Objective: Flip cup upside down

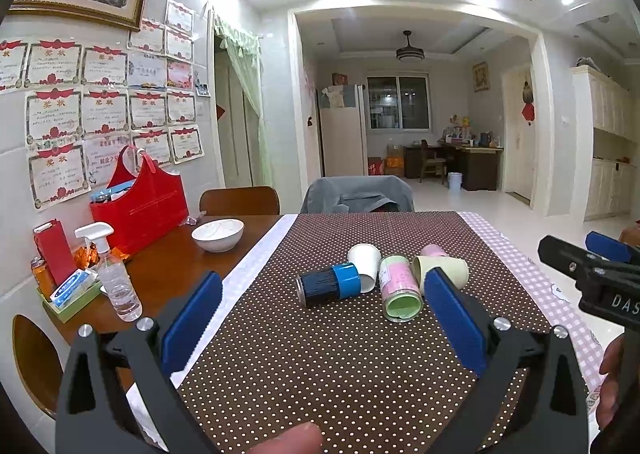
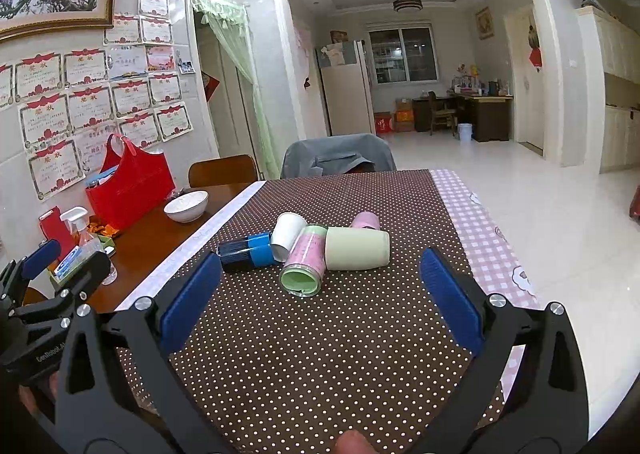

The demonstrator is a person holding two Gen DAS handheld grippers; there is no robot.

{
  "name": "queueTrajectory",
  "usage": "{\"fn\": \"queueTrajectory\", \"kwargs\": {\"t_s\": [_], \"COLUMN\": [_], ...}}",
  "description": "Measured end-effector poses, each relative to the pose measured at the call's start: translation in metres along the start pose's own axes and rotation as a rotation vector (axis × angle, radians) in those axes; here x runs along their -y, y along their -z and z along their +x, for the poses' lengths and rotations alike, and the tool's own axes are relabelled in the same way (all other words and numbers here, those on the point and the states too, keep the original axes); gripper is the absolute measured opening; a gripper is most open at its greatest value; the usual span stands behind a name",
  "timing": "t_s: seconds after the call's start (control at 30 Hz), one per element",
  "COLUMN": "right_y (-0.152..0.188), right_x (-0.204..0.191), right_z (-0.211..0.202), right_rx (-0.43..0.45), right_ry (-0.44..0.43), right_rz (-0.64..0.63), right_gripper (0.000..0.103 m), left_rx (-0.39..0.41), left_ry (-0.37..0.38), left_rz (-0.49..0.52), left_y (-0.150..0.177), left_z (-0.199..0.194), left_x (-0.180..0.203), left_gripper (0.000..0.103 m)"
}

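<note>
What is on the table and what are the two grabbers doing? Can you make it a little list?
cups: five, all lying on their sides in a cluster
colours: blue and black cup, white cup, pink and green cup, pale green cup, pink cup
surface: brown dotted cloth
left gripper: jaws open, holding nothing
right gripper: jaws open, holding nothing
flipped so far: none
nearby: white bowl, red bag, spray bottle

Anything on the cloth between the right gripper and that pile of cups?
Nothing: in the right wrist view only bare dotted tablecloth lies between the open right gripper and the nearest cup, the pink one with a green bottom.
</note>
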State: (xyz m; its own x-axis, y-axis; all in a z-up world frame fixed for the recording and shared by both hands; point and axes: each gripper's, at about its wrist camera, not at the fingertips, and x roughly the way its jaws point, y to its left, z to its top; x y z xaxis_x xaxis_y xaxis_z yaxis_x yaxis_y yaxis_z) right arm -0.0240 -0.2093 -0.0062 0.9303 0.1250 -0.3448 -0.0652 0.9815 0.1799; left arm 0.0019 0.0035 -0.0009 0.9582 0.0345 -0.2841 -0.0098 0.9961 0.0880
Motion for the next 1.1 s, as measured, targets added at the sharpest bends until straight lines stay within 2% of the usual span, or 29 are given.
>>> {"fn": "queueTrajectory", "kwargs": {"t_s": [0.67,1.1], "right_y": [-0.007,-0.020], "right_x": [0.009,0.009], "right_z": [0.000,0.047], "right_rx": [0.030,-0.012], "right_ry": [0.020,0.034], "right_rz": [0.001,-0.046], "right_gripper": [0.097,0.097], "left_rx": [0.000,-0.032], "left_ry": [0.029,0.027], "left_rz": [0.025,0.046], "left_y": [-0.006,-0.014], "left_z": [0.005,0.049], "left_x": [0.014,0.021], "left_gripper": [0.099,0.099]}}
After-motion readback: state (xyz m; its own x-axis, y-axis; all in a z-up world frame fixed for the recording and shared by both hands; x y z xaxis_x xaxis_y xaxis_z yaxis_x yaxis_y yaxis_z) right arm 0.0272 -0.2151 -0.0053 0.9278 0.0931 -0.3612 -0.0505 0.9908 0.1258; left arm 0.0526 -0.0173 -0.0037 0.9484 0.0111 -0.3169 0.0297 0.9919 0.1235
